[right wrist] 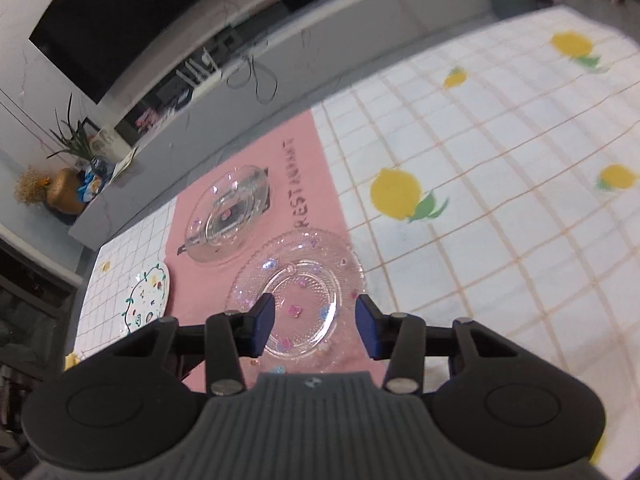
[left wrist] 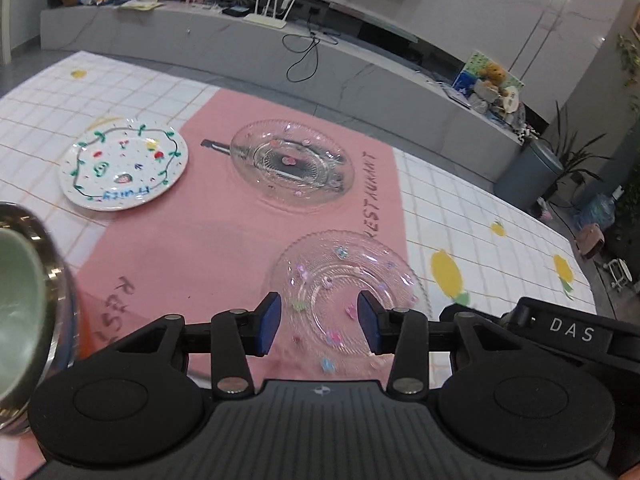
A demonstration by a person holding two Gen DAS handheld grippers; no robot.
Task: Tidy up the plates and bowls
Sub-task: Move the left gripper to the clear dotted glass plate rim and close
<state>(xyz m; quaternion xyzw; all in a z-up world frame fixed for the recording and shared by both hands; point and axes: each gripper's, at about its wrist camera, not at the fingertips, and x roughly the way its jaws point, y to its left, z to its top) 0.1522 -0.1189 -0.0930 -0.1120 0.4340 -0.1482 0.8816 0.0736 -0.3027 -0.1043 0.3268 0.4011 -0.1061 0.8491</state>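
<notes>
A clear glass plate with small coloured flowers [left wrist: 344, 276] [right wrist: 298, 296] lies on the pink mat, nearest to both grippers. My left gripper [left wrist: 320, 322] hangs over its near half, open, with the plate showing between the blue pads and neither pad on it. My right gripper [right wrist: 316, 326] stands open above the same plate, holding nothing. A second clear glass plate [left wrist: 292, 166] [right wrist: 230, 214] lies farther back on the mat. A white plate painted with a green vine and fruit [left wrist: 124, 164] [right wrist: 148, 298] sits to the left on the checked cloth.
A pale green bowl nested in a metal bowl [left wrist: 24, 304] looms at the left edge, very close. A black gripper body marked DAS [left wrist: 568, 332] pokes in from the right. The white checked cloth with yellow lemons [right wrist: 500, 200] stretches right. A grey ledge with a router and cables [left wrist: 272, 12] runs behind the table.
</notes>
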